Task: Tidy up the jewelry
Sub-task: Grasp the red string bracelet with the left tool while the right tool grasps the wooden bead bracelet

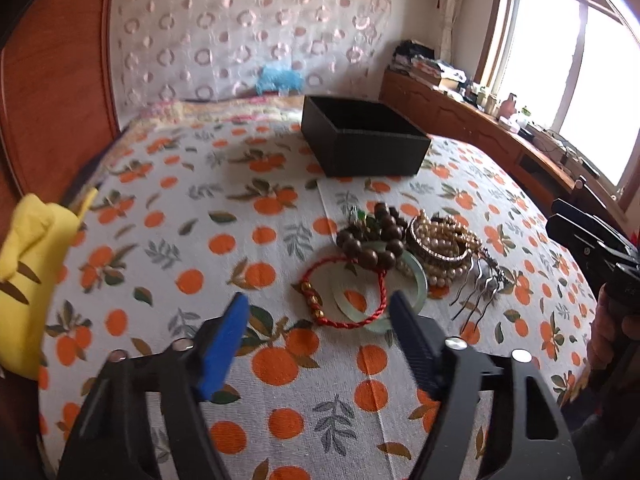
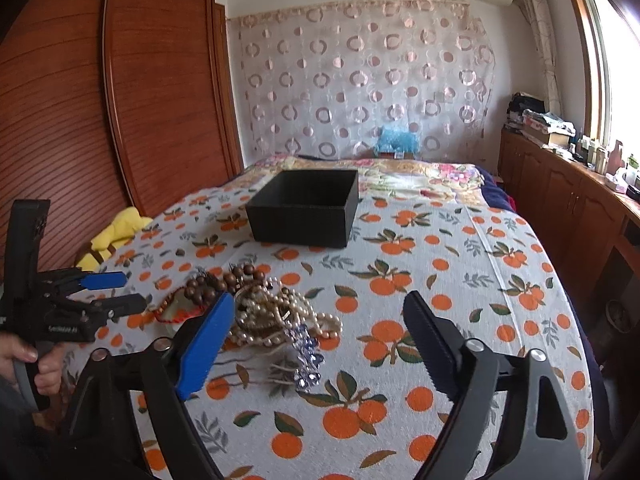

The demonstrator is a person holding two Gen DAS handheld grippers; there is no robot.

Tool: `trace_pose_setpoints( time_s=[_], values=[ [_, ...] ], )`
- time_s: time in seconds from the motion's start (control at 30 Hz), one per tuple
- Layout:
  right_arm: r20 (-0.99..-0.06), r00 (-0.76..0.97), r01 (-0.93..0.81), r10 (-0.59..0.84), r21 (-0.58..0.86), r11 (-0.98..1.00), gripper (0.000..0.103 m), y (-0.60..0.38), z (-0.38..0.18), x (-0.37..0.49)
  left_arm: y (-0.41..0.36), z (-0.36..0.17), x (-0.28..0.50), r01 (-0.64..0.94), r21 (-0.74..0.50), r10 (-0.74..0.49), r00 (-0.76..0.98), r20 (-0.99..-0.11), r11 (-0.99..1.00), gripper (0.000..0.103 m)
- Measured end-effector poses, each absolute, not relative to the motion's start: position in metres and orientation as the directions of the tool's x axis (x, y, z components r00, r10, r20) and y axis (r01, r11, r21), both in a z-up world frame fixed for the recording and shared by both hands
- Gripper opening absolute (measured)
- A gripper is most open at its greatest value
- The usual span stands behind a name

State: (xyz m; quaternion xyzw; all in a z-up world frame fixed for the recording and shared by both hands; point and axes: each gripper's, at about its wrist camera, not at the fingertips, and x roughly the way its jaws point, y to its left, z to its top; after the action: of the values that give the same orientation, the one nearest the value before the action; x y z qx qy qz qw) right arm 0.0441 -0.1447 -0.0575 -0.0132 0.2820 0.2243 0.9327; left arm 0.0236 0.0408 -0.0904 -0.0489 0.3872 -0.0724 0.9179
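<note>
1. The left tool (image 1: 316,320) tilts down toward the bed, its blue and black fingers apart with nothing pinched; seen from the left wrist, the red cord bracelet (image 1: 344,296) and pale green bangle (image 1: 380,300) lie just past its tips.
2. A hand (image 2: 28,364) grips the left tool's handle at the left edge of the right wrist view.
3. The right tool (image 2: 316,332) also points down at a slant, fingers standing wide with nothing between them, the jewelry pile just ahead of its blue finger.
4. The jewelry sits heaped on the bedspread (image 1: 168,216), white with oranges and leaves: dark wooden beads (image 1: 376,236), pearl strands (image 1: 444,244), a metal hair comb (image 1: 476,292) and what looks like a purple crystal piece (image 2: 306,344), blurred.
5. An open black box (image 1: 360,140) stands on the bed beyond the pile, well apart from it.
6. A yellow plush toy (image 1: 28,264) lies at the bed's left edge.
7. Behind are a wooden wardrobe (image 2: 132,92), a circle-patterned curtain (image 2: 360,80), a cluttered wooden cabinet (image 2: 568,196) and a bright window (image 1: 576,60).
</note>
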Motion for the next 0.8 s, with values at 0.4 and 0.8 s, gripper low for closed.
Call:
trace_pose_setpoints(
  time_s=[0.4,0.8],
  values=[
    [-0.58,0.713,-0.428,0.394,0.085,0.9,0.081,-0.153,-0.074,0.049,0.043,-0.104,0.046,0.082,-0.148,-0.166,0.635,-0.754,0.986,0.023],
    [-0.611,0.666,-0.484,0.429,0.084,0.871,0.077,-0.137,-0.079,0.053,0.038,-0.108,0.052,0.088,-0.07,-0.11,0.642,-0.759,0.994,0.006]
  ],
)
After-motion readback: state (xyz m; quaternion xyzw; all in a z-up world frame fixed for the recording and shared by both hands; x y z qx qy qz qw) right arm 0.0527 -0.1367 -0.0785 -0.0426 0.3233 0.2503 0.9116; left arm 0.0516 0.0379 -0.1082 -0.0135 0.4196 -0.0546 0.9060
